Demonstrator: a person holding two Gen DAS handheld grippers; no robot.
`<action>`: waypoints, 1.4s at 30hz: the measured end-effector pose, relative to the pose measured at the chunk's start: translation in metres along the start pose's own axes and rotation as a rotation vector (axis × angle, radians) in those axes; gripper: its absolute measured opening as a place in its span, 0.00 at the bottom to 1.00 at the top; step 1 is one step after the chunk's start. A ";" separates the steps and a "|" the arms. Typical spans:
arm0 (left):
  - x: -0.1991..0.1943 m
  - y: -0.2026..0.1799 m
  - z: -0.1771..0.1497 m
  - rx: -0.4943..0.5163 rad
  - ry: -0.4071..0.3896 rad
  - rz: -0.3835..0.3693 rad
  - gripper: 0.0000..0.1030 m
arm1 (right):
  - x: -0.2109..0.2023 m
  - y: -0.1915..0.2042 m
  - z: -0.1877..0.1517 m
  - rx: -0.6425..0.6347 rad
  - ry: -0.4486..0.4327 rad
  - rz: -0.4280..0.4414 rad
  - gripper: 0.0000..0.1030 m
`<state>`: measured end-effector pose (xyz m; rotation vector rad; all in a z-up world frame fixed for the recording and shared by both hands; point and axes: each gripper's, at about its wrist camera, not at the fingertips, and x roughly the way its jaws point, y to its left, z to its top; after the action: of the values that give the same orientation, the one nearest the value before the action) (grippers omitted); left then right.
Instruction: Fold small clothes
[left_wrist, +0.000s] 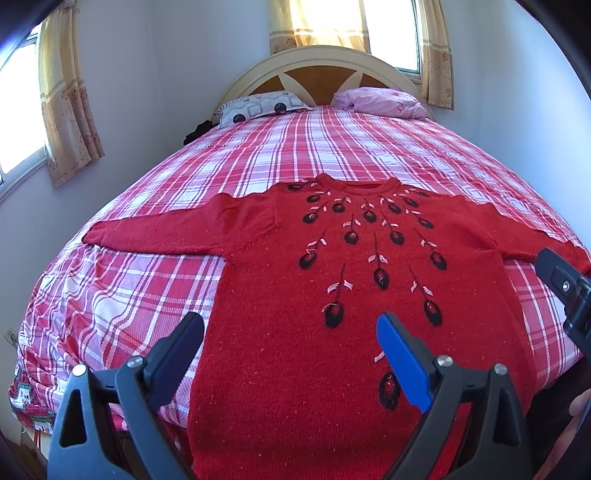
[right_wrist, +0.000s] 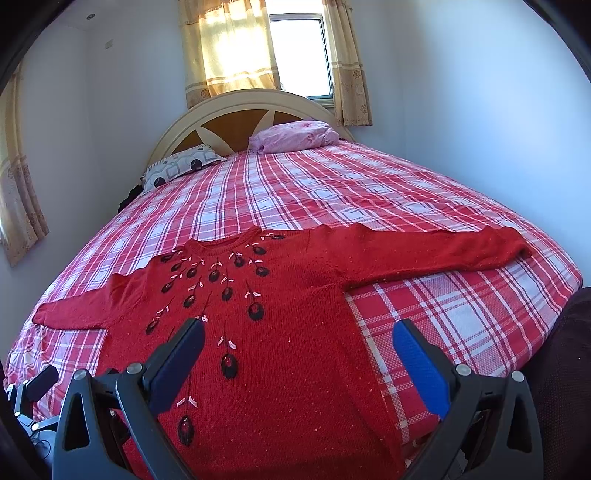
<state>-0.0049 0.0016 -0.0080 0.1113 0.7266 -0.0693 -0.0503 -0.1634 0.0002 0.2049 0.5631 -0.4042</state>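
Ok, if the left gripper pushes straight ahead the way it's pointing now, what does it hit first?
Most likely the red sweater. The left gripper is open and aimed over the sweater's body, spread flat on the plaid bed. Its height above the knit is unclear, so it may skim some way before touching.

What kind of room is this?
Most likely a bedroom at home. There is a big bed with a red and white plaid sheet, two pillows by the cream arched headboard, and beige curtains. A red knitted sweater lies flat.
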 end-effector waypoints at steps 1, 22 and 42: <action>0.000 0.000 0.000 0.000 0.000 0.000 0.94 | 0.000 0.000 0.000 0.000 0.000 0.000 0.99; 0.003 0.001 -0.003 -0.009 0.011 0.003 0.94 | 0.007 -0.003 -0.002 0.012 0.022 -0.003 0.99; 0.005 0.001 -0.002 -0.012 0.020 0.003 0.94 | 0.010 -0.003 -0.004 0.019 0.033 -0.005 0.99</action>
<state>-0.0030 0.0030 -0.0127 0.1016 0.7469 -0.0606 -0.0458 -0.1675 -0.0089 0.2291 0.5920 -0.4121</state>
